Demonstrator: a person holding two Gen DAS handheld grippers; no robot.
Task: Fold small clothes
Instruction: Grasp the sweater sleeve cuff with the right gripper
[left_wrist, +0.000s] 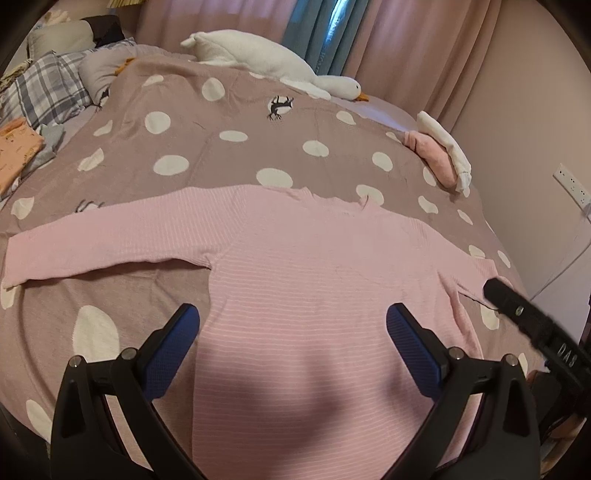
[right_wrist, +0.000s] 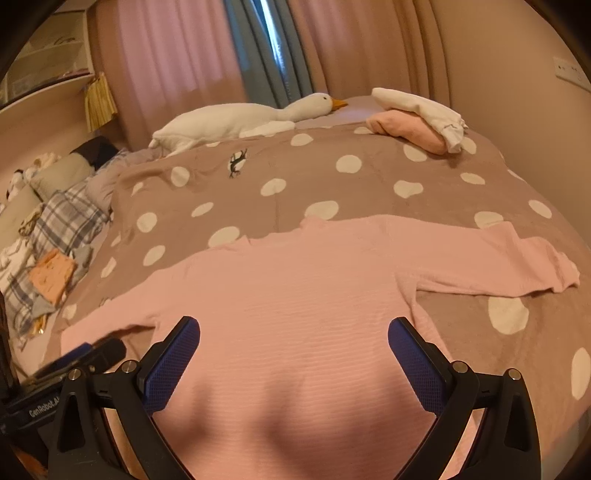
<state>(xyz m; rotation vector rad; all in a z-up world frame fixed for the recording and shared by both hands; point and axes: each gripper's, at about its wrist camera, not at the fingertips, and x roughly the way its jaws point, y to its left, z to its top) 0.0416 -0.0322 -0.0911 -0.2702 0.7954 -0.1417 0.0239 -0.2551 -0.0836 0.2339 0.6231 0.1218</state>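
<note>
Lay spread flat, front down or up not clear, a pink top (left_wrist: 314, 280) on the dotted bedspread (left_wrist: 221, 155), both sleeves out to the sides, hem toward the camera. No fold made in it as yet, judging by the lie of it: sleeves and body all left to do. Near the far right corner of the bed, a small pile (right_wrist: 417, 122) of pink and white cloth, seemingly already folded, though hard to be sure. Some orange and plaid pieces (left_wrist: 22, 147) at the left edge, sorted or not cannot be told.

Held just over the lower body of the top, left hand-held gripper (left_wrist: 291, 343), fingers wide apart, nothing between them, left sleeve stretching off to its left. Likewise poised over the same lower part, right hand-held gripper (right_wrist: 293, 354), fingers spread and empty, right sleeve (right_wrist: 517, 258) lying off to its right. Contact with the cloth not certain from either view. Against the curtain beyond, a plush goose (left_wrist: 273, 62).
</note>
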